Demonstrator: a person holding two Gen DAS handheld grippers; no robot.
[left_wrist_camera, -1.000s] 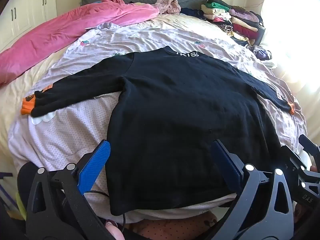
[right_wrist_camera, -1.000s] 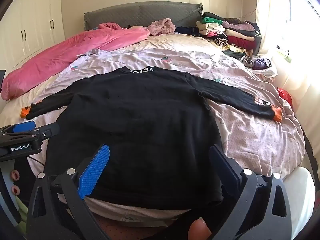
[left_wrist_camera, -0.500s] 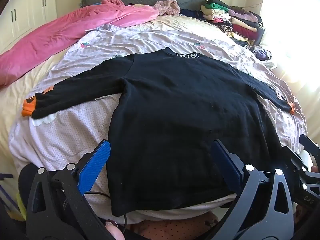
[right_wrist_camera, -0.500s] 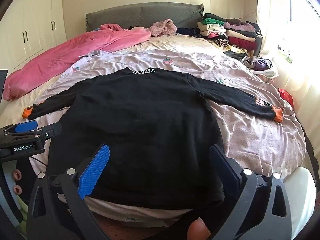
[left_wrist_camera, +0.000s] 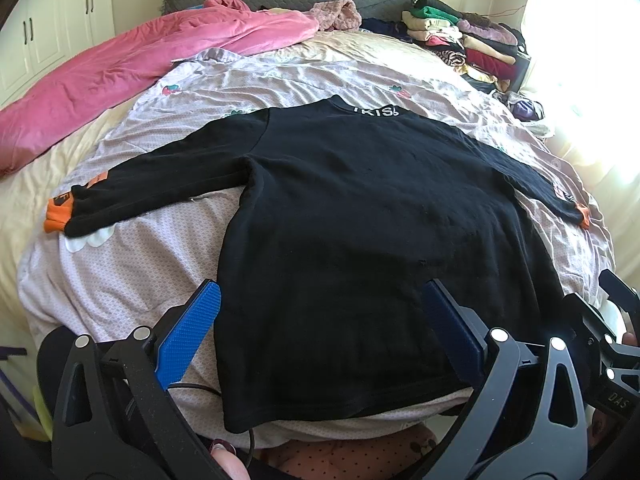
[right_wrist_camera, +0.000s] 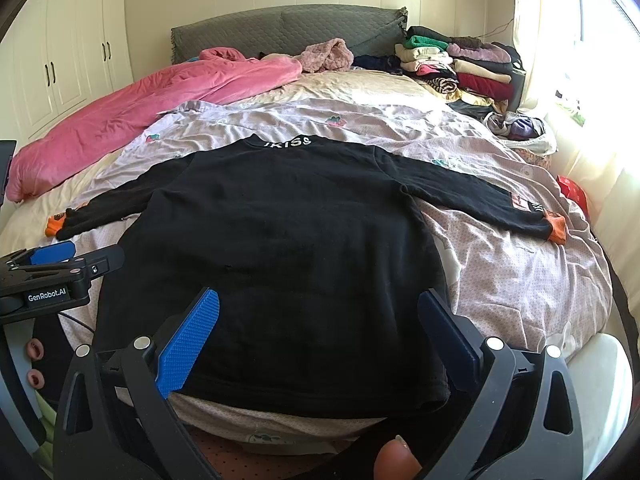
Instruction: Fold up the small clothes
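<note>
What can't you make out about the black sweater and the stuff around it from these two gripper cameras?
- Black sweater: front or back up, unclear in both views; collar lettering too small to read surely.
- Orange cuff on one sleeve: half hidden behind the sleeve in the left wrist view.
- Sleeve patch: text too small, right wrist view.
- Folded clothes pile: lower items hidden by upper ones.

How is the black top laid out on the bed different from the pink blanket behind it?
The black top lies spread flat with both sleeves out; the pink blanket is bunched in a long heap. The top sits at the near edge by both open grippers, the blanket along the far left side. Both rest on the bed, untouched.
</note>
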